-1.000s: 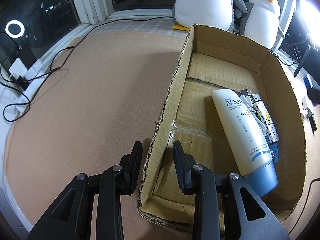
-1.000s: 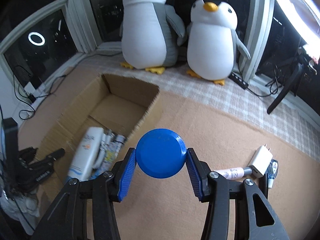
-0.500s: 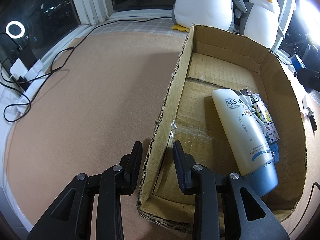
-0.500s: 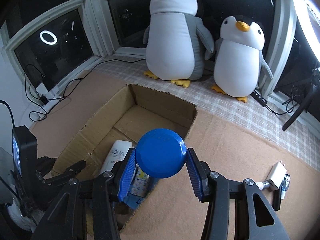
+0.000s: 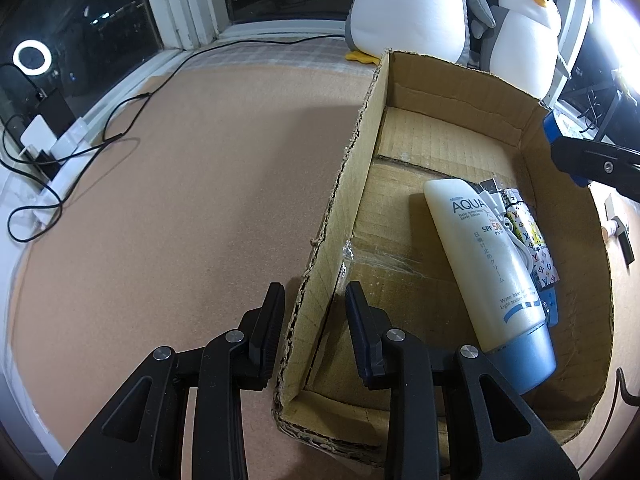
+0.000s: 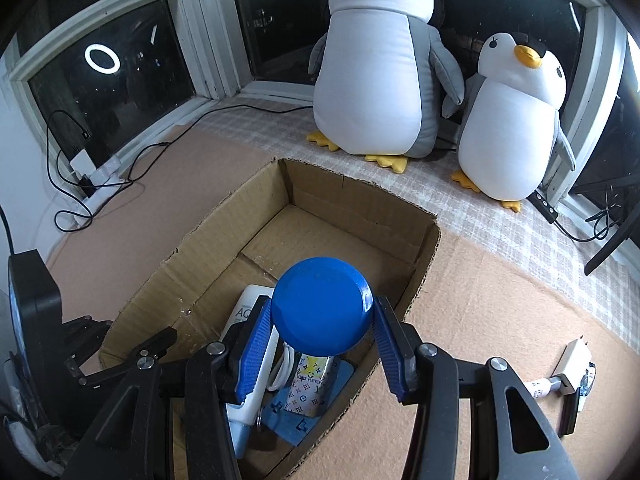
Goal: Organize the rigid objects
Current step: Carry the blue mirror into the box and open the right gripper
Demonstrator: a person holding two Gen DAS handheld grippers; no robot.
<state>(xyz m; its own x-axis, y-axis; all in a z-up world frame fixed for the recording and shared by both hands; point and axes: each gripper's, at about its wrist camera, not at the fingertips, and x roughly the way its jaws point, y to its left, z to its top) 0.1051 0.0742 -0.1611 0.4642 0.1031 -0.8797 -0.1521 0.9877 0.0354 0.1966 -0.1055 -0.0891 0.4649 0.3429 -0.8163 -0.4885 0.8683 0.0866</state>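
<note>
Blue disc [image 6: 322, 303] — clamped in right hand-held gripper [image 6: 322, 338].

"AQUA" and "SPF 50" on the white tube [image 5: 484, 256]

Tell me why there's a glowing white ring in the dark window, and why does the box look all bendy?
In both wrist views the ring is a round lamp reflected in the dark glass. The fisheye lens curves the cardboard box edges in the left wrist view. Strong glare whitens that view's top right corner.

Tube [image 5: 486, 264] in box [image 5: 352, 184]; penguins [image 6: 376, 68] behind box.
</note>
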